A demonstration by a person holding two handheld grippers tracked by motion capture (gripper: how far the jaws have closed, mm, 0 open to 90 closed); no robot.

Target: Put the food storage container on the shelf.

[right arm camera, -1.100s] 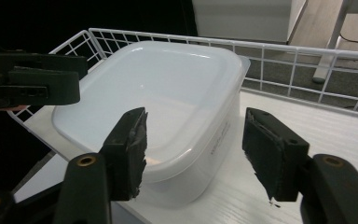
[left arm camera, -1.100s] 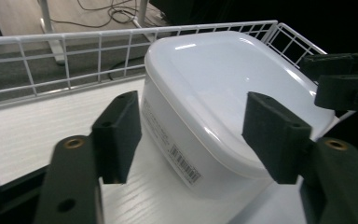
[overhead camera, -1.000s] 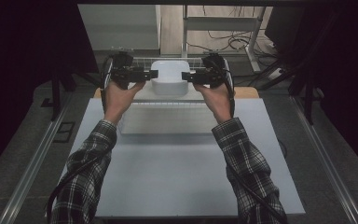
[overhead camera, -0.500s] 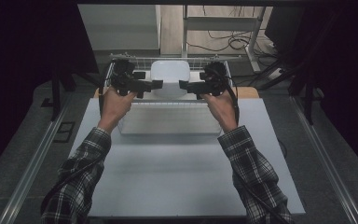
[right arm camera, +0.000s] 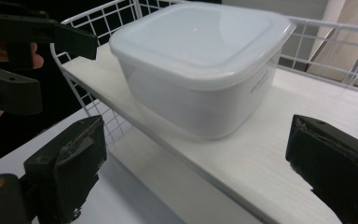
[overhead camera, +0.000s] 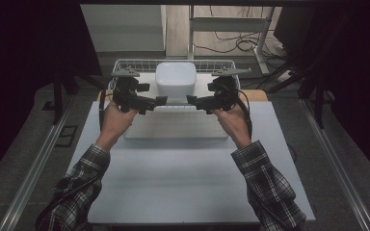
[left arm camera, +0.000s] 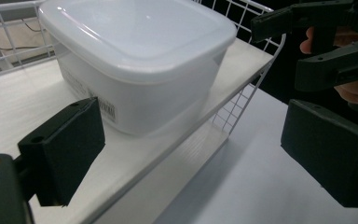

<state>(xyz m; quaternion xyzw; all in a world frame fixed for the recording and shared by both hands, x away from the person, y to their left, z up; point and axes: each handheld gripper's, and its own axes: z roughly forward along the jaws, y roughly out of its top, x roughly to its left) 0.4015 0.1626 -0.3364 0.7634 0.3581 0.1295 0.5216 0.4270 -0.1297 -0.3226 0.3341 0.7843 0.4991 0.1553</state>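
One lidded white container [overhead camera: 175, 79] sits on the shelf [overhead camera: 207, 86] of a wire basket [overhead camera: 120, 65], flanked by two grippers, left [overhead camera: 160, 100] and right [overhead camera: 191, 100], both with jaws just opened, holding nothing.

Place: I read this as a lab recording bay.
Evidence: bare pale table [overhead camera: 183, 183] between floor rails [overhead camera: 33, 168], black curtains [overhead camera: 24, 62] around, loose cables [overhead camera: 231, 43] on floor behind.

white lidded plastic container [overhead camera: 175, 80], square with rounded corners, lid on, upright on the rack's white shelf [overhead camera: 150, 81]
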